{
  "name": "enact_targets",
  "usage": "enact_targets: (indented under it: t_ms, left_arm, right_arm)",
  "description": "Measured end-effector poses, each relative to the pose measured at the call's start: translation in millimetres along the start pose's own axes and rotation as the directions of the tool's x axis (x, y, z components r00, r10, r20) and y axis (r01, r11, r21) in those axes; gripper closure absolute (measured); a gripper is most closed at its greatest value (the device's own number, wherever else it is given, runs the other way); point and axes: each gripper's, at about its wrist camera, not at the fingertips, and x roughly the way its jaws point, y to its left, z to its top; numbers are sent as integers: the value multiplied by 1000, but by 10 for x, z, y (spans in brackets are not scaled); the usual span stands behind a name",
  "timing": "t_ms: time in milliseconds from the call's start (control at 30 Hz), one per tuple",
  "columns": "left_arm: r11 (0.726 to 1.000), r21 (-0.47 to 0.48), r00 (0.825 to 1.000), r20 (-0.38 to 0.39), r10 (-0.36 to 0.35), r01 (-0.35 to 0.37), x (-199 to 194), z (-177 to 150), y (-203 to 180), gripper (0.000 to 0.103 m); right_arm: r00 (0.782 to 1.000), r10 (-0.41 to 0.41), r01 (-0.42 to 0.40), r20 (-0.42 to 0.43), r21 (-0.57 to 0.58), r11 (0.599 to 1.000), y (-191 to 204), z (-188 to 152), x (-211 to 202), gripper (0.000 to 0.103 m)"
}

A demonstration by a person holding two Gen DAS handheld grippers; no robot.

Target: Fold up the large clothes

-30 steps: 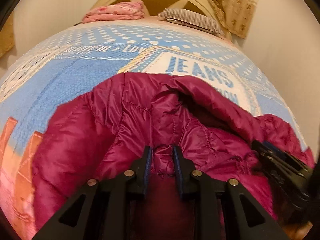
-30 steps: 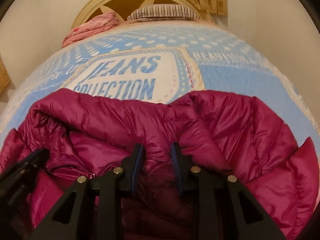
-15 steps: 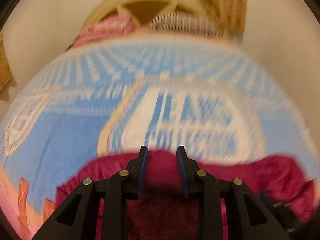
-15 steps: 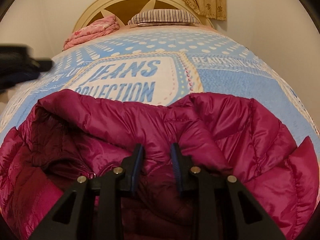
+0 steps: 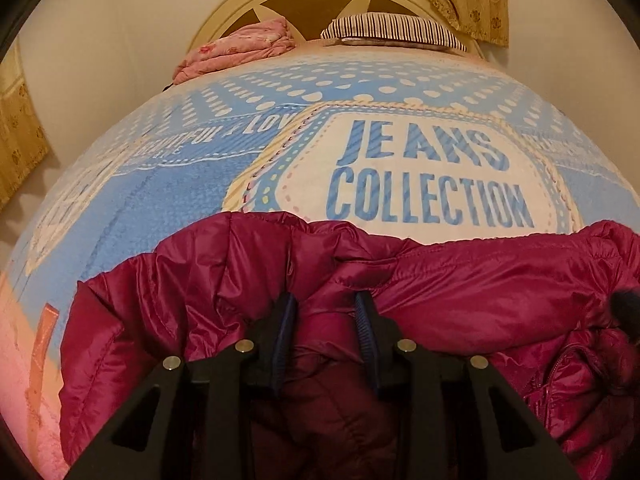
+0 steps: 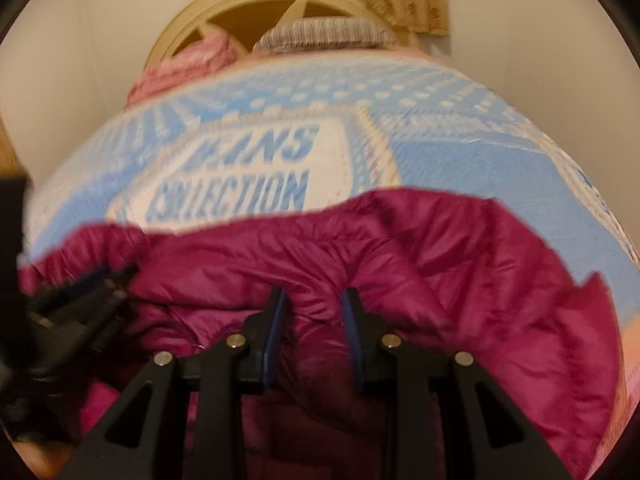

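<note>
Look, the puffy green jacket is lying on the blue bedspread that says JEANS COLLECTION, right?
Not green: the puffy jacket is magenta. The left wrist view shows it clearly, lying on the blue bedspread that says JEANS COLLECTION.

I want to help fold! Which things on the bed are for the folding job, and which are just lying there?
For the job:
- the puffy magenta jacket
- the left gripper, jacket fabric between its fingers, which have just been opening
- the right gripper, jacket fabric between its fingers

Just lying about:
- the striped pillow
- the pink folded blanket
- the blue bedspread
</note>
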Motion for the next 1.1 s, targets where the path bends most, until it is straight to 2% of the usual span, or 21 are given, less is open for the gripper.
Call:
enact_targets:
  t_ms: [67, 100, 133, 167, 233, 500, 1100]
  left_arm:
    - [1000, -4, 1000, 0, -4, 4, 17, 16, -6, 69]
    - [1000, -4, 1000, 1, -4, 4, -2, 3, -8, 69]
    - [1000, -4, 1000, 1, -3, 3, -2, 2, -6, 69]
    - [1000, -2, 1000, 2, -3, 3, -2, 2, -8, 69]
    - [1000, -2, 1000, 3, -3, 3, -10, 0, -12, 69]
    - [1000, 1, 1000, 5, 9, -9, -22, -5, -38, 69]
    - [998, 27, 999, 10, 48, -49, 6, 25, -136, 68]
  right_arm:
    - [998, -17, 14, 54, 49, 999, -103, 67, -139, 71]
    - [996, -63, 59, 61, 68, 996, -166, 119, -150, 70]
    - [995, -86, 83, 40, 77, 994, -211, 152, -99, 65]
    - [995, -98, 96, 12, 80, 992, -244, 167, -23, 65]
    - [988, -137, 141, -67, 47, 989, -296, 116, 222, 64]
    - [977, -213, 211, -30, -45, 976, -190, 23, 322, 63]
    - [970, -242, 242, -5, -56, 969, -156, -1, 352, 60]
